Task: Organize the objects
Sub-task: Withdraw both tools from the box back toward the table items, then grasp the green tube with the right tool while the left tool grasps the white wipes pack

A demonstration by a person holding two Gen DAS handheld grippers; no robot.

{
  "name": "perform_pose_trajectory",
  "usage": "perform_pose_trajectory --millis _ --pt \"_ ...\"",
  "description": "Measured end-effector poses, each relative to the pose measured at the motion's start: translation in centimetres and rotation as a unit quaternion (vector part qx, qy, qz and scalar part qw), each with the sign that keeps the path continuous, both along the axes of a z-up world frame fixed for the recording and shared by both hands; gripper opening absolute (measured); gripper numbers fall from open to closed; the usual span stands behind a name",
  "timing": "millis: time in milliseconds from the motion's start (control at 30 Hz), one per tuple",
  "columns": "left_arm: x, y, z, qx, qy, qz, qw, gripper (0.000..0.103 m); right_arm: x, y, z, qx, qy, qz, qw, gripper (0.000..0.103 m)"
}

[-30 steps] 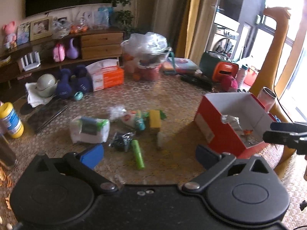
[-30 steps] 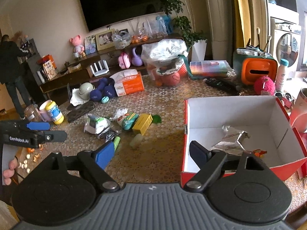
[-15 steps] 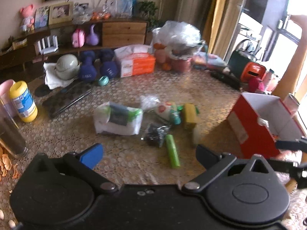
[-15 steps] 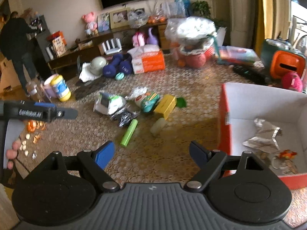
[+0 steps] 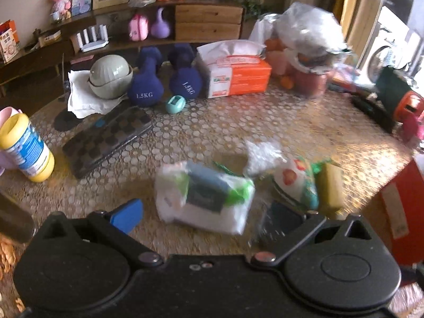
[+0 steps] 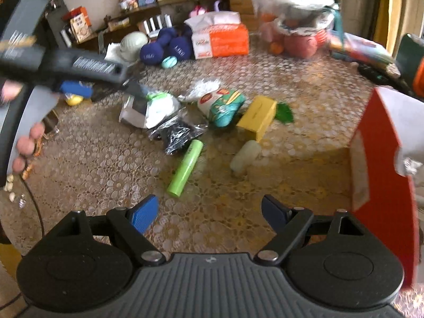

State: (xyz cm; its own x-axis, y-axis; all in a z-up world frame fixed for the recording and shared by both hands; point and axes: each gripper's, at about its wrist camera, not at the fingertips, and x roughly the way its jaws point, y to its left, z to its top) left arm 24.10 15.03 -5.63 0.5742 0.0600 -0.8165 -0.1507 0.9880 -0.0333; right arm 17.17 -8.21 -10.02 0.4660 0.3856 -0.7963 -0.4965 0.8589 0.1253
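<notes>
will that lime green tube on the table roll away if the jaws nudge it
Probably: the lime green cylindrical tube lies on its side on the patterned tablecloth, so a sideways nudge could roll it. It looks smooth and rigid, so it may slip; squeezing across its width seems safest.

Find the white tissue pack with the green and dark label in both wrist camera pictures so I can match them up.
Left wrist view: the tissue pack lies low in the middle, just ahead of the open fingers.
Right wrist view: the tissue pack lies left of centre, partly behind the left gripper.
Shared landmark: the orange tissue box at the back of the table.
</notes>
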Motion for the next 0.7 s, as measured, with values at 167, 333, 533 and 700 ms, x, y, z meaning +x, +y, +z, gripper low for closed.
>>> perform_pose_trajectory --millis 167,333,533,700 --pt "3.6 0.7 -1.2 -0.003 0.025 0.03 0.9992 0.102 1.0 2.3 -1.3 -0.016 0.004 0.019 1.0 0.085" --pt "6.2 1.3 -2.4 -0.001 0.052 0.059 0.9969 0.102 2.2 3.8 -2.5 -0.025 0.014 0.025 0.999 0.085" --pt "7.7 1.8 -4.3 -0.022 0.081 0.076 0.9936 0.101 3.0 5.1 -3.3 -0.027 0.016 0.032 0.999 0.085" --pt "7.8 1.1 -4.9 -0.018 0.088 0.062 0.994 0.099 3.6 6.0 -3.9 -0.032 0.016 0.036 0.999 0.081"
